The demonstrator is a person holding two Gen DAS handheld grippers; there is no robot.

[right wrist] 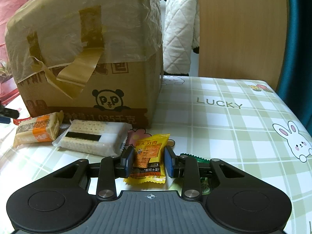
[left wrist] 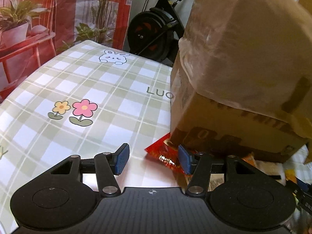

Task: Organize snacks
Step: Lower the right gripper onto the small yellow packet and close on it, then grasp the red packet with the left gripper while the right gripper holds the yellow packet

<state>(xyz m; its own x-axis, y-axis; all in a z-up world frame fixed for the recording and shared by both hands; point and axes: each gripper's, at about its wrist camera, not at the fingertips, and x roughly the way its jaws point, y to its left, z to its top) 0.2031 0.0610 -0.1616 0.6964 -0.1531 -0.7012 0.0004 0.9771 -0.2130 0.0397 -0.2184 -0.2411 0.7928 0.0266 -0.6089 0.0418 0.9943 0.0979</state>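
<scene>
The right gripper (right wrist: 149, 160) has its pads closed against the sides of a yellow snack packet (right wrist: 148, 159), which stands between them just above the checked surface (right wrist: 224, 128). A green wrapper (right wrist: 195, 157) lies just to its right, partly hidden under the finger. Ahead and to the left lie a clear pack of crackers (right wrist: 93, 138) and an orange-and-cream bar (right wrist: 37, 130), both close against the taped cardboard box (right wrist: 87, 62).

The left gripper (left wrist: 154, 159) stands about half open and holds nothing; a red foil packet (left wrist: 165, 154) lies at its right pad, its far end tucked under the box (left wrist: 234, 78).

The step in hand looks like collecting loose snacks, the yellow one already gripped. Next, the right should carry its packet to wherever the snacks are being grouped, while the left needs to shift right to straddle the red packet before closing.
</scene>
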